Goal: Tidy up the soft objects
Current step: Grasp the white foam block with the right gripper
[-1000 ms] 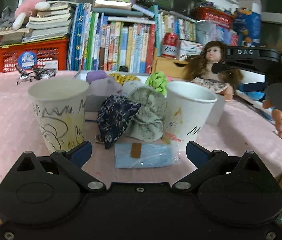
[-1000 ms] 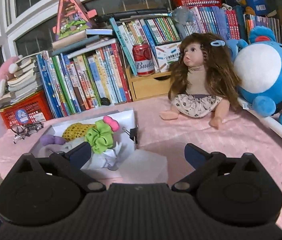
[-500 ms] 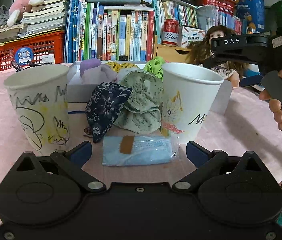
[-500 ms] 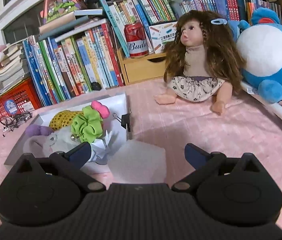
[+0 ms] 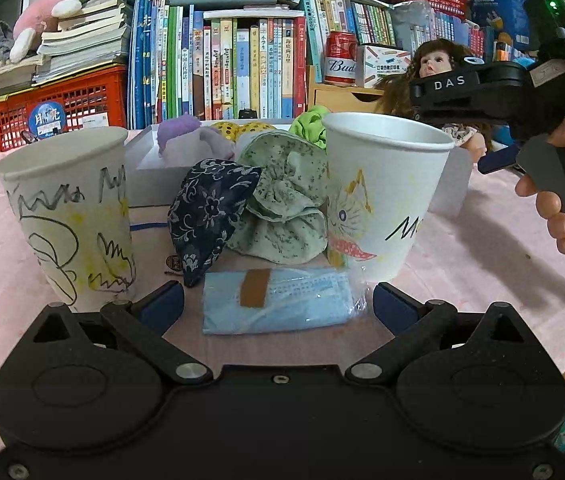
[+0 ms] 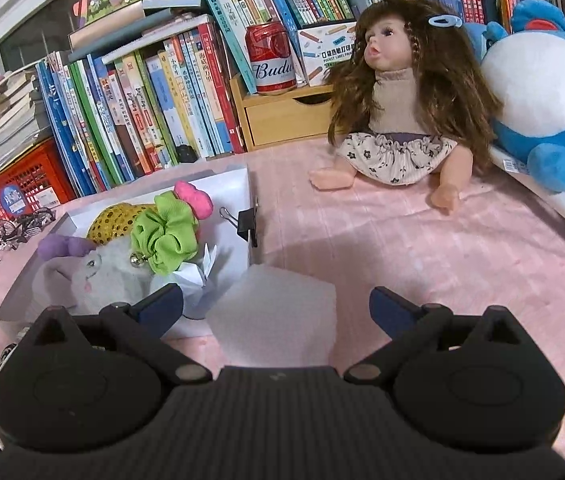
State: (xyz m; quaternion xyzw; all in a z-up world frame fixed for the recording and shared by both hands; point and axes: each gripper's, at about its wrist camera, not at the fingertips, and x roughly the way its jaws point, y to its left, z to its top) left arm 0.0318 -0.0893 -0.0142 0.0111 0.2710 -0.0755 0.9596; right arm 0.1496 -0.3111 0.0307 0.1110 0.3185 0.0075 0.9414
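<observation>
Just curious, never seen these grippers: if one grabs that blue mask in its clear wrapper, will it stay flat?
Probably not. The face mask looks thin and folded, so it would likely sag. Its glossy wrapper may slip between fingers. It seems light, lying flat before the open left gripper.

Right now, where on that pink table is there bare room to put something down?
Free: the pink cloth between the white box and the doll. Crowded: the gap between the two paper cups, filled by scrunchies and a packaged mask; the box is also full.
</observation>
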